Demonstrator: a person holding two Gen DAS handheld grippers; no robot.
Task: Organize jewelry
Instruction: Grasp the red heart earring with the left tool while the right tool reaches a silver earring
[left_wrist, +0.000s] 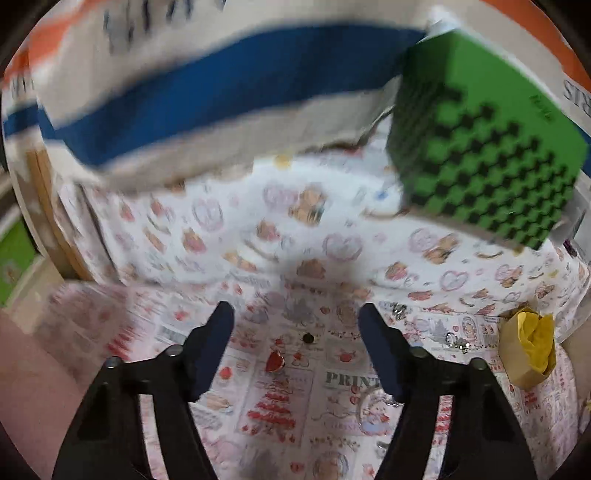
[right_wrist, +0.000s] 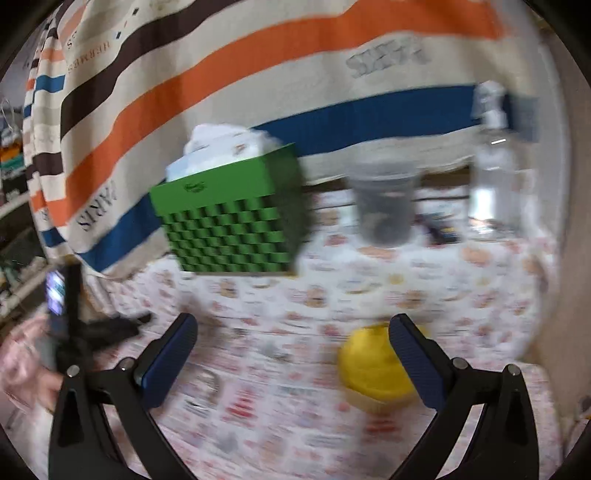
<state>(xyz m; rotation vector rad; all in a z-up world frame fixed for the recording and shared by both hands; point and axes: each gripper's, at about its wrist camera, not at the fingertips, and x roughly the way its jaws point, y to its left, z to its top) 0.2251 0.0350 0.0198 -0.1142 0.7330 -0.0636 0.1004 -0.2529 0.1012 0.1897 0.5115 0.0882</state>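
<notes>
My left gripper (left_wrist: 295, 314) hangs open over the patterned paper, nothing between its fingers. Below it lie a red heart-shaped piece (left_wrist: 275, 361) and a small black bead (left_wrist: 307, 338). Silver pieces (left_wrist: 456, 341) glint to the right of the right finger, and a thin ring (left_wrist: 369, 400) rests near the word PRINT. My right gripper (right_wrist: 293, 323) is also open and empty above the blurred table. A brown paper bag with yellow tissue (left_wrist: 532, 350) stands at the right; in the right wrist view this yellow bag (right_wrist: 369, 365) sits just left of the right finger.
A green checkered box (left_wrist: 480, 147) (right_wrist: 229, 221) stands at the back on the cartoon-print cloth (left_wrist: 221, 229). A clear cup (right_wrist: 384, 203) and a spray bottle (right_wrist: 493, 166) stand back right. A phone on a tripod (right_wrist: 59, 295) is at the left. A striped blanket (right_wrist: 258, 74) hangs behind.
</notes>
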